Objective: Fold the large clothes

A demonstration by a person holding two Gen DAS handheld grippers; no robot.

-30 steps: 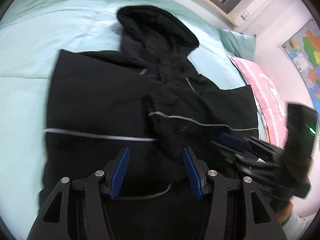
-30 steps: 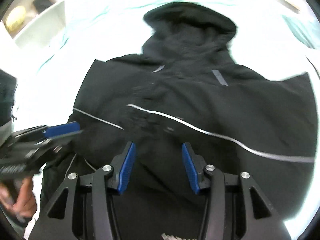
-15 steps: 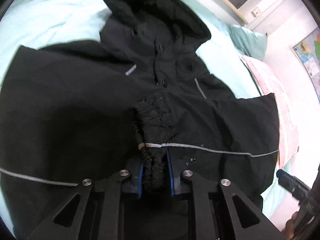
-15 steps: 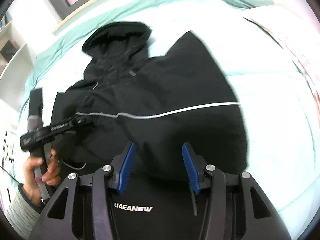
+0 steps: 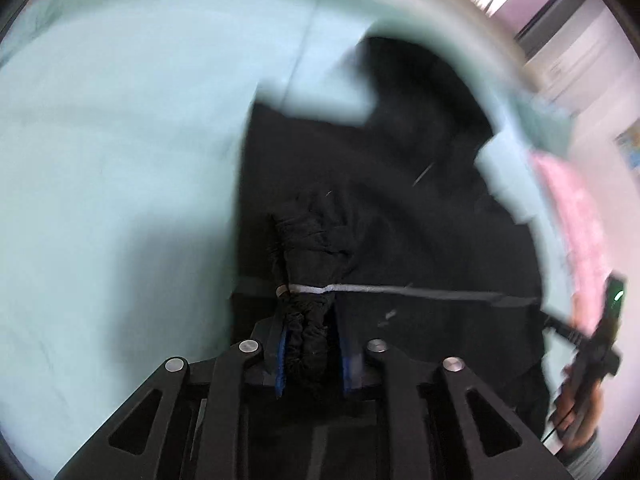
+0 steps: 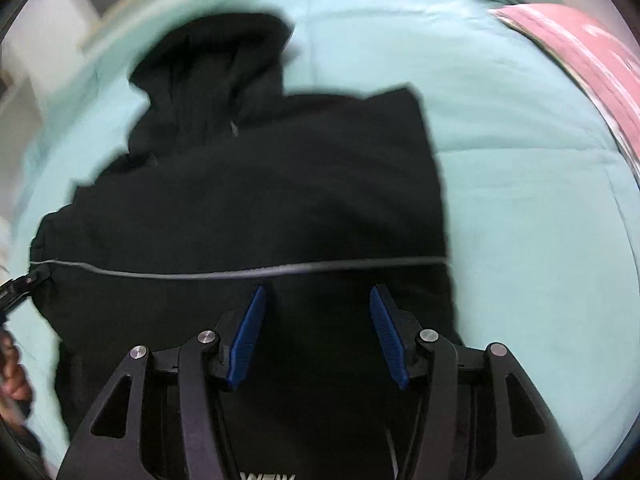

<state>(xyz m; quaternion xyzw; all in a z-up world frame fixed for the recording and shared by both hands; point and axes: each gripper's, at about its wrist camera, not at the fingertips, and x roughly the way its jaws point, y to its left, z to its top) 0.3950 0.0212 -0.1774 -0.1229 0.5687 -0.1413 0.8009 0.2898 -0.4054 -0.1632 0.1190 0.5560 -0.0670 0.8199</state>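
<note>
the mint green bed cover (image 5: 120, 160) fills the left of the left wrist view, with the black hooded jacket (image 6: 280, 184) spread flat on it, hood toward the far edge. the left gripper (image 5: 310, 354) is clenched on the bunched cuff of a sleeve (image 5: 308, 248), though its jaws are easing apart a little. a thin pale stripe (image 6: 240, 271) crosses the jacket. further right, the right gripper (image 6: 316, 332) hovers over the lower body panel with jaws opening and nothing pressed between the pads. a pink quilt (image 6: 592, 48) lies at the right edge. this looks like the sleeve fold-in step; next, the sleeve likely needs laying flat across the body before release.
</note>
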